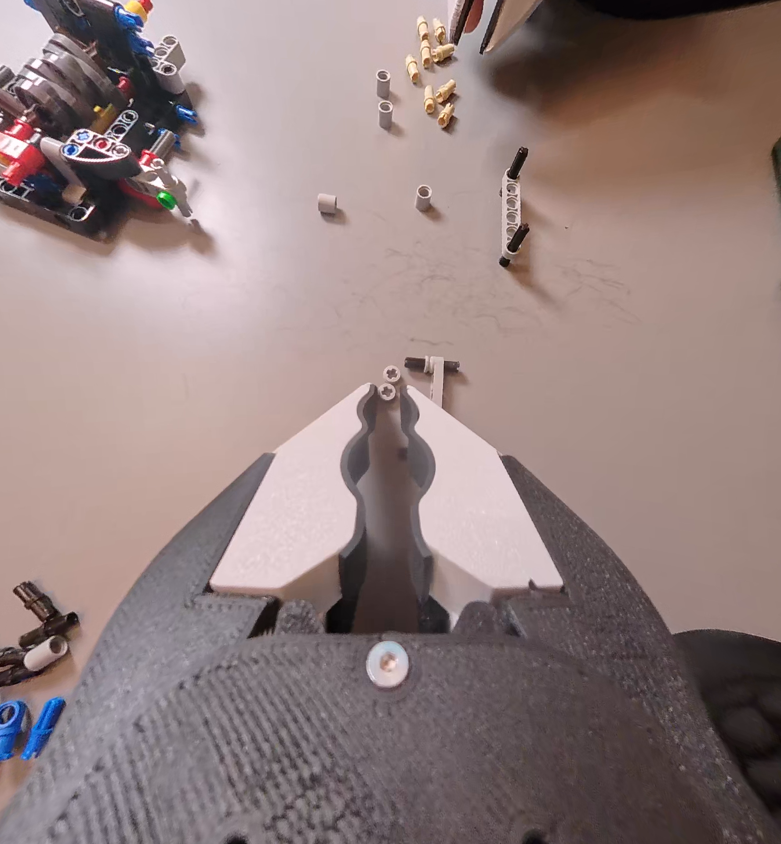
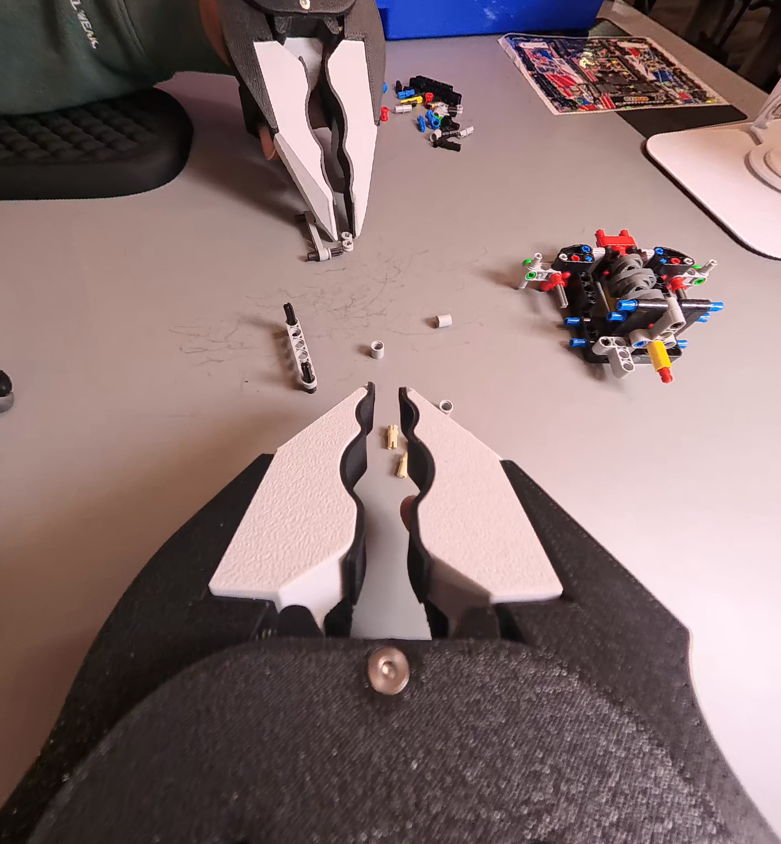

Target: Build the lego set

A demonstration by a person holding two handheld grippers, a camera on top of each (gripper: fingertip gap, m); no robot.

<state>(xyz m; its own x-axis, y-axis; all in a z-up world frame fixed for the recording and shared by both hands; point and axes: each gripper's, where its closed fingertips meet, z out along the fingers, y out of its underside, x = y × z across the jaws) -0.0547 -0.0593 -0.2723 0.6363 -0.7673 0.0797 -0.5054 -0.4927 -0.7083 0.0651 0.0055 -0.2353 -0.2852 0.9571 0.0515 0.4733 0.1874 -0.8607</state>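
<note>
My left gripper rests its tips on the table, shut on a small grey cross-hole piece; it also shows at the top of the right wrist view. A thin grey arm with a black axle lies just right of the tips. My right gripper is slightly open and empty, above two tan pins on the table. A white beam with black pins lies ahead to its left. The half-built model stands to the right, and shows in the left wrist view.
Grey sleeves and a cluster of tan pins lie scattered. A pile of loose parts, a booklet, a blue bin and a white lamp base sit at the far side. A black padded rest lies far left. About 15 centimeters separates my left fingertips from my right.
</note>
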